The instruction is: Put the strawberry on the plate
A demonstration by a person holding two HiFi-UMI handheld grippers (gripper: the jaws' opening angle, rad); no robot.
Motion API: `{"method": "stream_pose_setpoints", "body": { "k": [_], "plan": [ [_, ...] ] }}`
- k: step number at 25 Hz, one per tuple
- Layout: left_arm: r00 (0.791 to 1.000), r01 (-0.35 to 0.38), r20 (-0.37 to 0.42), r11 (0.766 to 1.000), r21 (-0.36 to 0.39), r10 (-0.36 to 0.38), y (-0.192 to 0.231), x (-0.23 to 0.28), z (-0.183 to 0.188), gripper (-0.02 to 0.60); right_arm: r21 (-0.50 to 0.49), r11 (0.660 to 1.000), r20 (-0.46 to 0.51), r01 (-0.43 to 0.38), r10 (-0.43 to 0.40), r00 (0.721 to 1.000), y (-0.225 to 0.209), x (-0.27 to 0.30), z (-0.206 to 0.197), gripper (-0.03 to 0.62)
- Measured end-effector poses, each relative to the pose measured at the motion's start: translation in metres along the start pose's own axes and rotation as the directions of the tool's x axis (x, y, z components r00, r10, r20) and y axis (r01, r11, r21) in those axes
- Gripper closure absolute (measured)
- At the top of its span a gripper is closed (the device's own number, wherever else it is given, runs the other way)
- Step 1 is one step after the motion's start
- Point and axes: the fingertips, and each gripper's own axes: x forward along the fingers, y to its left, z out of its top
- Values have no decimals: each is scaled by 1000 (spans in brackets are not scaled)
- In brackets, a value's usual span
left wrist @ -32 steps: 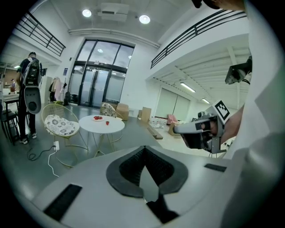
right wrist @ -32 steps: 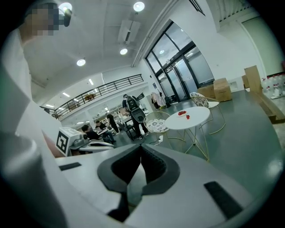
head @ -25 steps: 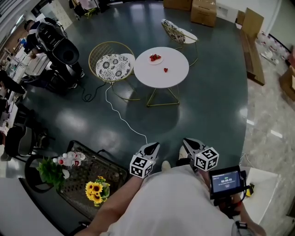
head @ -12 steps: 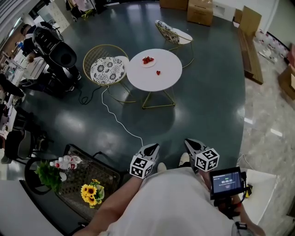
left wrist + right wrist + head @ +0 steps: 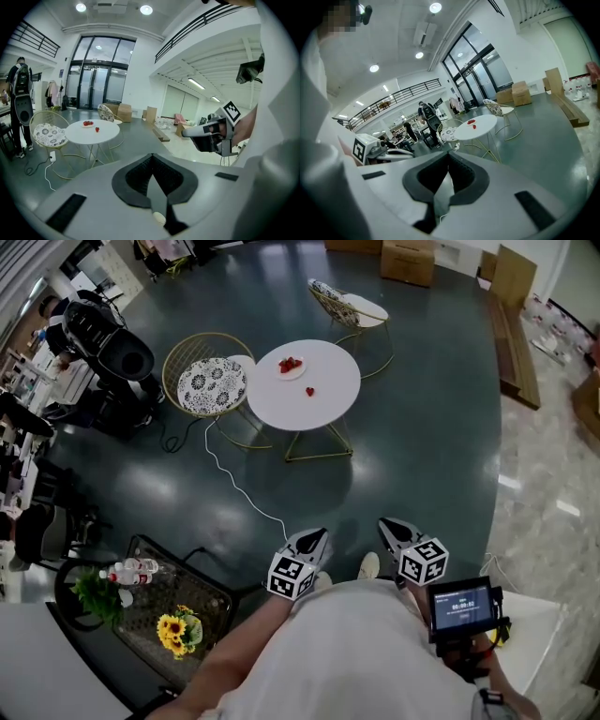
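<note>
While no strawberry has yet been touched, a person in a white top stands on the dark floor with both tools held low and close to the body. The left gripper (image 5: 312, 535) and the right gripper (image 5: 391, 526) point ahead side by side, each with its jaws pressed together and nothing between them, as each gripper's own view bears out. At the near left stands a dark wire side table (image 5: 202, 582) bearing sunflowers (image 5: 178, 631) and water bottles (image 5: 131, 570), and a white cable (image 5: 239, 479) snakes over the open floor from beside the left gripper toward the far left. Well beyond both grippers, across that bare stretch of floor, stands the round white table (image 5: 333, 399). On it the lone strawberry (image 5: 309, 391) lies on the bare tabletop, just near and right of the plate (image 5: 284, 373) and apart from it. The plate already carries a small heap of red berries. By this showing the whole job remains: closing the distance to the table, opening a gripper, lifting the loose fruit and setting it on the plate. The strawberry lies far ahead of the left gripper, roughly in line with it, and ahead and to the left of the right one, well out of reach of either. A patterned chair (image 5: 211, 385) sits at the table's left, a second chair (image 5: 349, 304) at its far side, and cardboard boxes (image 5: 408, 261) line the far edge of the room.
</note>
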Motion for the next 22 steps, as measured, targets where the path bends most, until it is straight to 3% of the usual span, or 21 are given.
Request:
{"method": "stream_pose_setpoints", "body": {
  "k": [22],
  "plan": [
    [997, -77, 4, 997, 3, 77, -14, 73, 49, 575, 17, 997, -2, -69, 69, 998, -74, -10, 30, 588]
  ]
}}
